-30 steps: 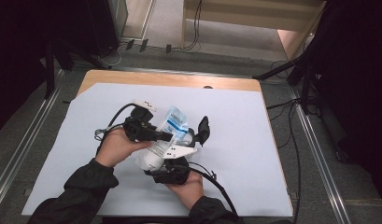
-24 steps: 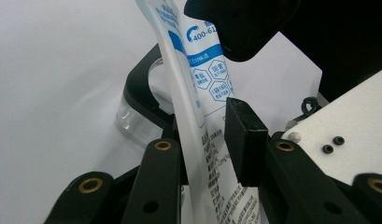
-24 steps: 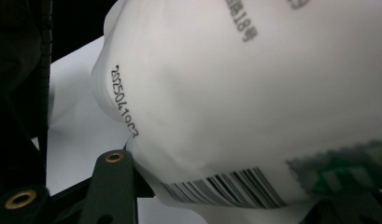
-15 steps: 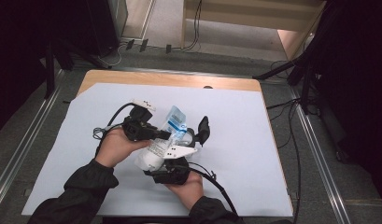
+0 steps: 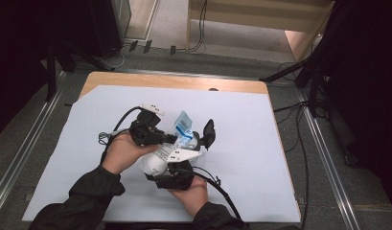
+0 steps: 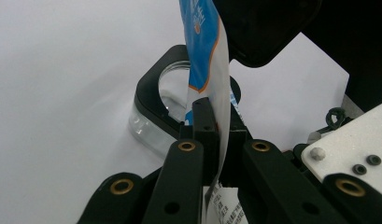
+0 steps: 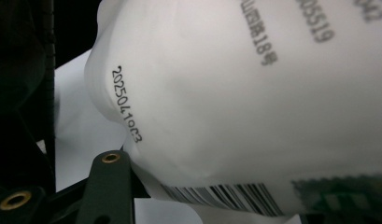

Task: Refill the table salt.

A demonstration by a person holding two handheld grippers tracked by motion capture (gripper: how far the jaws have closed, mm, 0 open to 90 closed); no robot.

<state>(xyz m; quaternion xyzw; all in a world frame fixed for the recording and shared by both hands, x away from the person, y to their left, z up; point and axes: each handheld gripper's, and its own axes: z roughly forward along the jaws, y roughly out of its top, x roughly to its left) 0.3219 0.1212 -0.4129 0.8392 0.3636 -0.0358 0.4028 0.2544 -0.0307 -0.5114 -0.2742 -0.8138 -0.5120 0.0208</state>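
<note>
The pouch (image 5: 177,139), white with a blue printed top, sits above the middle of the surface (image 5: 260,143), nearer its front edge. My left tongs (image 6: 215,122) have just been closing and are clamped on its thin top edge. My right tongs (image 5: 186,143) grip the plump body from below. A clear glass (image 6: 153,126) lies beyond them.

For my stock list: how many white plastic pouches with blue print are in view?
1. The white plastic pouch is over the table middle, top edge pinched in the left gripper, body held by the right gripper. Hands might hide another.
</note>
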